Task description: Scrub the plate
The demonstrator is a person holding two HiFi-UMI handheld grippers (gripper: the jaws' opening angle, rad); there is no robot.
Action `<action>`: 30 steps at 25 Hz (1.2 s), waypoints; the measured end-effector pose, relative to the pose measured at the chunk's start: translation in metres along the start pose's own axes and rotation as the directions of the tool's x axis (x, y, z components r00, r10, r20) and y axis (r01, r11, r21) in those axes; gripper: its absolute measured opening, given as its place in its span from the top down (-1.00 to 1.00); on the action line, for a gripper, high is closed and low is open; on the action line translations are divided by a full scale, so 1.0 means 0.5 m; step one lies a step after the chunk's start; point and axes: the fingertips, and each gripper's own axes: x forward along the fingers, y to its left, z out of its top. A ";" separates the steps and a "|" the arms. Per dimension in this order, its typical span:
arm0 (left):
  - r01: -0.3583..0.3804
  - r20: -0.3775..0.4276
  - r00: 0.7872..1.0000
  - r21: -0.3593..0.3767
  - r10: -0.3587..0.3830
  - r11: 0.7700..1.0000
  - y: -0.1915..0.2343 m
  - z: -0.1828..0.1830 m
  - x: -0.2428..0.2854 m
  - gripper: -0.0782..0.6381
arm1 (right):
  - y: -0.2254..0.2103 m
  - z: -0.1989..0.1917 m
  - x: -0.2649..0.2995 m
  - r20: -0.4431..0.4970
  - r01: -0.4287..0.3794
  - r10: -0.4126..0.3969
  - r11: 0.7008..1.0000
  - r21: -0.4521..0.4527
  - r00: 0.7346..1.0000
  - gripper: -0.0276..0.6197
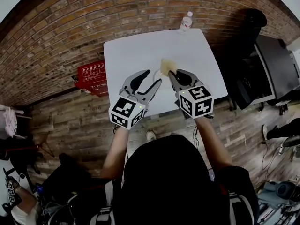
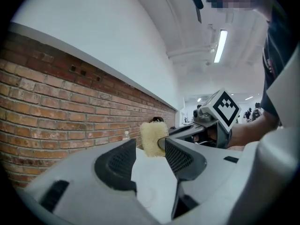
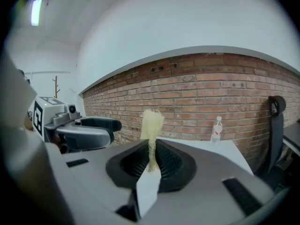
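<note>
Both grippers hang in the air over the white table [image 1: 140,46]. My right gripper [image 1: 177,74] [image 3: 151,153] is shut on a pale yellow sponge [image 1: 166,65] [image 3: 151,123] that sticks up past its tips. My left gripper [image 1: 153,77] [image 2: 150,156] is beside it, jaws partly apart with nothing between them. The sponge [image 2: 152,138] shows just beyond its tips. A faint curved rim under the left jaws looks like a white plate [image 1: 147,82] lying on the table. It is hard to tell from the tabletop.
A plastic water bottle [image 1: 186,21] [image 3: 216,129] stands at the table's far edge against the brick wall. A red box [image 1: 92,74] lies on the floor left of the table. Black equipment [image 1: 262,64] stands to the right.
</note>
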 end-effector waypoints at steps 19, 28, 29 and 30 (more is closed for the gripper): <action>-0.156 0.072 0.986 0.042 0.153 0.987 -0.145 0.110 -0.002 0.67 | -0.019 0.072 -0.190 0.153 -0.058 0.061 0.998 -0.024 0.986 0.79; -0.210 0.083 0.976 0.092 0.203 0.973 -0.241 0.137 -0.011 0.70 | -0.020 0.067 -0.289 0.198 -0.088 0.094 0.995 -0.041 0.976 0.79; -0.216 0.082 0.975 0.100 0.208 0.971 -0.251 0.138 -0.014 0.70 | -0.020 0.064 -0.299 0.203 -0.089 0.095 0.995 -0.039 0.975 0.79; -0.220 0.081 0.974 0.106 0.212 0.970 -0.260 0.138 -0.018 0.70 | -0.021 0.060 -0.308 0.208 -0.090 0.095 0.995 -0.037 0.973 0.79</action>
